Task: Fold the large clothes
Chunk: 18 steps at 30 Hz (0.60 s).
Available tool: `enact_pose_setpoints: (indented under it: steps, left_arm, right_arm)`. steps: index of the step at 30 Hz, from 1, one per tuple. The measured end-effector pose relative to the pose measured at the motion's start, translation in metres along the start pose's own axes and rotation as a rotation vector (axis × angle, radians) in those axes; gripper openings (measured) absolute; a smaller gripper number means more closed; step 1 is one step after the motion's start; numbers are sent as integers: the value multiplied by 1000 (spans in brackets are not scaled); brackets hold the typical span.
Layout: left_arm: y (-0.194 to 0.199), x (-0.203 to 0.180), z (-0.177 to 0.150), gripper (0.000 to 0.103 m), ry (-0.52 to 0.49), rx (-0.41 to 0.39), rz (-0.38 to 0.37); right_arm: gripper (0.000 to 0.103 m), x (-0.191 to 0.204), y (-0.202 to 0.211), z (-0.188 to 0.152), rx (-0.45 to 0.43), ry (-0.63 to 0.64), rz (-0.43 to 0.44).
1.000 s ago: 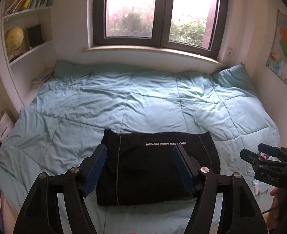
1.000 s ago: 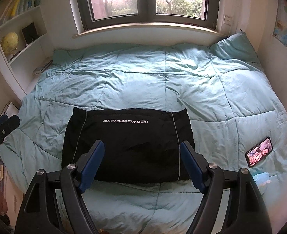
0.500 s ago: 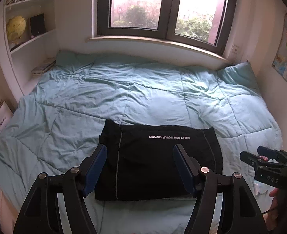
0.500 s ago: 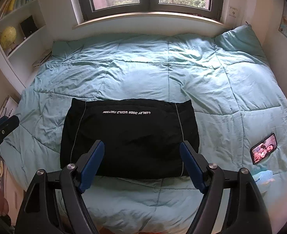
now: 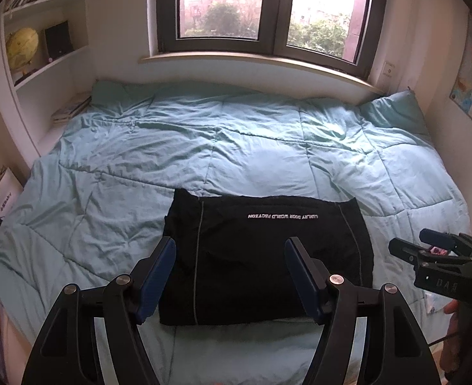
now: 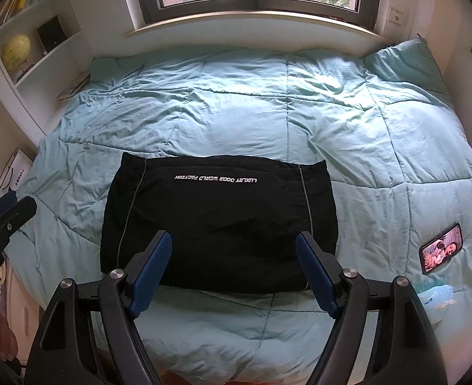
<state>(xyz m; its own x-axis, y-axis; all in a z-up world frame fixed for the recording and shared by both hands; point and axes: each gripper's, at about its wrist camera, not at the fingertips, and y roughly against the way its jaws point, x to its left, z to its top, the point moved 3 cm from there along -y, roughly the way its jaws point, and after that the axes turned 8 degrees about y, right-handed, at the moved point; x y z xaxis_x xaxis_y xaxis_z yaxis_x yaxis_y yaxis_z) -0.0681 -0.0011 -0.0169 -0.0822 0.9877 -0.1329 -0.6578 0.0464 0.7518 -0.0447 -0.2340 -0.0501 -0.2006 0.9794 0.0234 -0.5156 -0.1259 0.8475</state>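
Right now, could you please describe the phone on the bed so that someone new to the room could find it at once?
Start from the teal quilt covering the bed under the window. The folded black garment lies near its front edge; look to the right of it, close to the quilt's right edge. There lies the phone, a small dark slab with a lit, colourful screen, the only glowing thing on the bedding.

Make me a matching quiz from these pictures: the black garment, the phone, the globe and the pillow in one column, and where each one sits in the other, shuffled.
Things:
1. black garment
2. phone
3. globe
4. pillow

Places:
A. on a shelf at the left wall
B. far right corner of the bed, below the window
C. folded on the quilt, near edge of the bed
D. lying on the quilt, right of the garment

Pairs: 1-C, 2-D, 3-A, 4-B
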Motion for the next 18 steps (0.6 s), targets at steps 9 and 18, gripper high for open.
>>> enact_pose_setpoints:
  steps: [9,18]
  left_arm:
    - [-6,1,-4,72,13,24,43]
    - [-11,4,-5,72,33,39,96]
  right_arm:
    - [81,16,-7,1,18,28,9]
    - [81,21,-13,2,29,28,22]
